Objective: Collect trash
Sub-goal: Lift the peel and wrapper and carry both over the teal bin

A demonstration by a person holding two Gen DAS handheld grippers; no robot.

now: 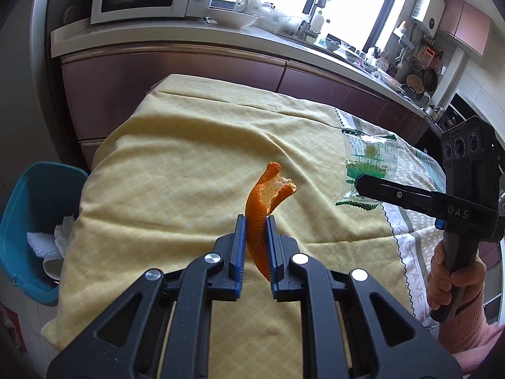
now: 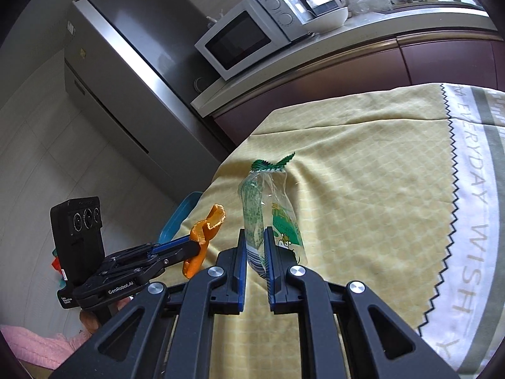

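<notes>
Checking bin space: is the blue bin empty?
Not empty: white crumpled paper lies inside the blue bin beside the table; how full, cannot tell.

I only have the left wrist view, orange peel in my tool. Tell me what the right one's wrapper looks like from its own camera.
Observer: The right tool is shut on the clear wrapper, which stands up between its pads, the green zigzag seal on top.
Operator: Anything printed on it?
Observer: A green label with a small cartoon figure, lettering too small to read.
Operator: How does my peel look from there?
Observer: The orange peel hangs out below the left tool as well as above it.
Operator: What's beyond the microwave on that side?
Observer: A tall steel fridge stands beside the counter, past the microwave.
</notes>
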